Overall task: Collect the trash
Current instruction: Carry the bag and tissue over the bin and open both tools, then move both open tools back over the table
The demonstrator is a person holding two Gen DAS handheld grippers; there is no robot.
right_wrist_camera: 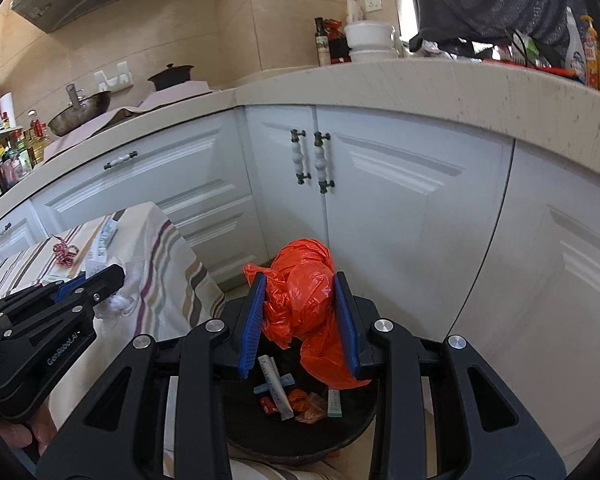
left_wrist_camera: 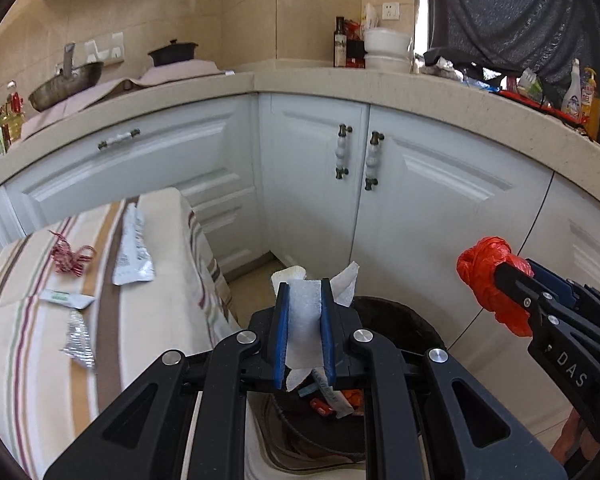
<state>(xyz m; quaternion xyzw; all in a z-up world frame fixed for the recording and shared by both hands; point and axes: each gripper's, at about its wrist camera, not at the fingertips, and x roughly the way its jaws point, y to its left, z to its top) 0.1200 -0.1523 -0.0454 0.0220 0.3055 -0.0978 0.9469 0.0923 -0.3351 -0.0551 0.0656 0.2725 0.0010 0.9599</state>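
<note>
The left tongs (left_wrist_camera: 305,328) are clamped on a white paper towel (left_wrist_camera: 306,316), held over the near rim of the black bin (right_wrist_camera: 300,436) on the floor. The right tongs (right_wrist_camera: 300,320) are clamped on a crumpled orange plastic bag (right_wrist_camera: 300,300), which hangs above the open mouth of the same bin. Inside the bin lie several small wrappers (right_wrist_camera: 278,392) and red scraps.

Just left of the bin stands a desk covered by a striped cloth (left_wrist_camera: 32,320), its edge draping down close to the bin. On the cloth, more trash is left: a long silver packet (left_wrist_camera: 134,252), a tangle of red and white string (left_wrist_camera: 70,258), a small white and green sachet (left_wrist_camera: 66,300), and a crumpled foil piece (left_wrist_camera: 78,340).

Behind the bin, white cabinet doors (left_wrist_camera: 420,208) with paired handles close off the corner, so the bin sits hemmed in between cabinets and the draped cloth. Above runs a beige worktop (left_wrist_camera: 380,84) carrying a dark bottle (left_wrist_camera: 340,42), white bowls (left_wrist_camera: 386,46), a wok (left_wrist_camera: 66,84), and a dark lidded pot (left_wrist_camera: 173,53).
</note>
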